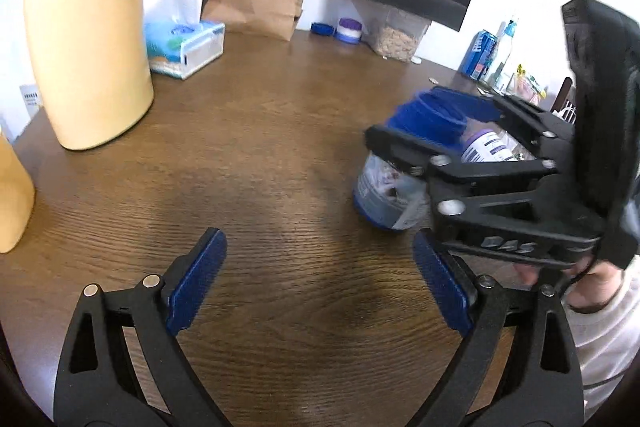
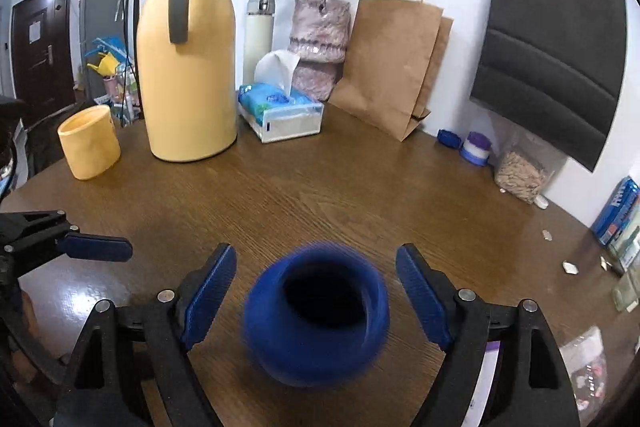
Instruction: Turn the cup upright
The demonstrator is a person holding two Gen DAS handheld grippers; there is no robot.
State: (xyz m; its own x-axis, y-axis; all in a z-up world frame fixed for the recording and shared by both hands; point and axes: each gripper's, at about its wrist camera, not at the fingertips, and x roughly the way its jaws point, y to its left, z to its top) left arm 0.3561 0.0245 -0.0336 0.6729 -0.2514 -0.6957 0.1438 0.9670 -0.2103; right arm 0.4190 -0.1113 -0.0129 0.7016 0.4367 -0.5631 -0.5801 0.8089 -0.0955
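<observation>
Here we hold the right gripper (image 2: pixel 316 297) wide open, its blue pads on either side of the blue cup (image 2: pixel 316 315) with a gap on each side, neither pad touching it. The cup is blurred, its dark mouth turned up toward the camera; whether it rests on the table (image 2: pixel 320 195) we cannot tell. Our left gripper (image 1: pixel 320 283) is also spread wide and holds nothing, over bare wood near the table's front edge. Toward the left edge stand a yellow mug (image 2: pixel 89 142) and a tall yellow jug (image 2: pixel 186 67). Along the far edge sit a tissue box (image 2: pixel 282 113) and a brown paper bag (image 2: pixel 394 67).
</observation>
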